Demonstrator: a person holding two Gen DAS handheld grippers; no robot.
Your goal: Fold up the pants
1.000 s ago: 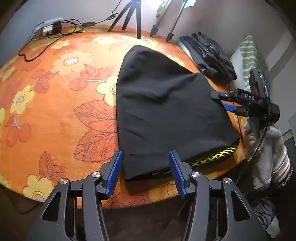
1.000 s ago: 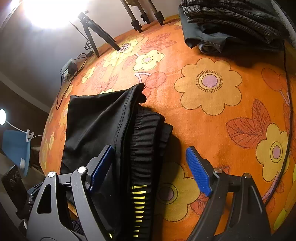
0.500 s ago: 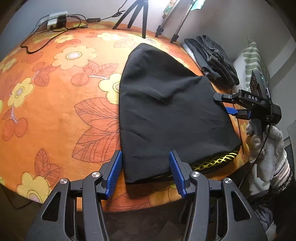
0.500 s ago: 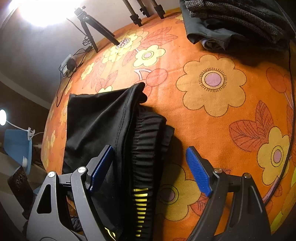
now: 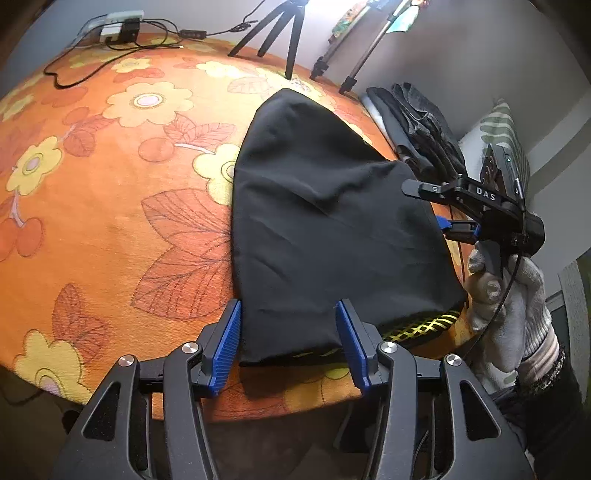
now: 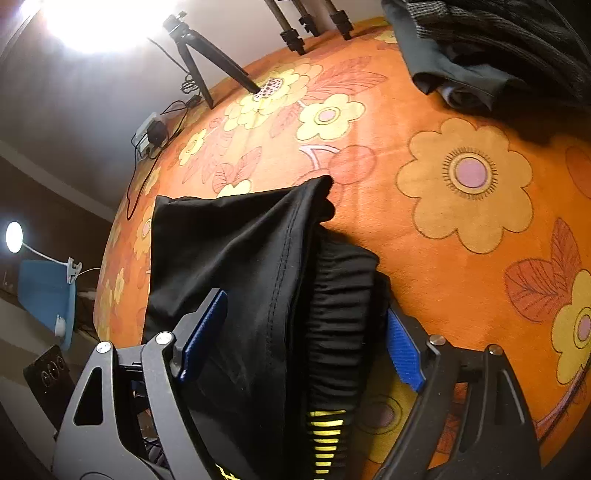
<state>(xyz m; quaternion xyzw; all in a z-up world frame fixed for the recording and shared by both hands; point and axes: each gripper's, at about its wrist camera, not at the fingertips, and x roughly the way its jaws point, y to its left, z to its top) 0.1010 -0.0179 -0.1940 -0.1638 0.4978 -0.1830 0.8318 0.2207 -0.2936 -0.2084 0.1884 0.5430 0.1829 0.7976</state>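
Black pants (image 5: 325,221) lie folded on the orange flowered cloth (image 5: 110,221), with yellow print (image 5: 424,326) showing under the near right edge. My left gripper (image 5: 288,302) stands open at the near edge, its blue pads on either side of the fabric's near corner. My right gripper (image 6: 306,306) straddles the gathered waistband (image 6: 343,295) and the fold beside it; its jaws are closing, the pants (image 6: 240,251) between them, the pads not pressing. The left wrist view shows the right gripper (image 5: 423,203) at the pants' right edge, held by a gloved hand (image 5: 509,295).
A stack of dark folded clothes (image 5: 417,122) lies at the far right, a patterned pillow (image 5: 506,136) behind it. Tripod legs (image 5: 273,33) stand along the far edge, a power strip with cables (image 5: 118,26) at the far left. The table's near edge (image 5: 258,402) is just under my left gripper.
My right gripper has come closer over the waistband, which now reaches its right finger. The left wrist view has rolled a little; the pants lie as before.
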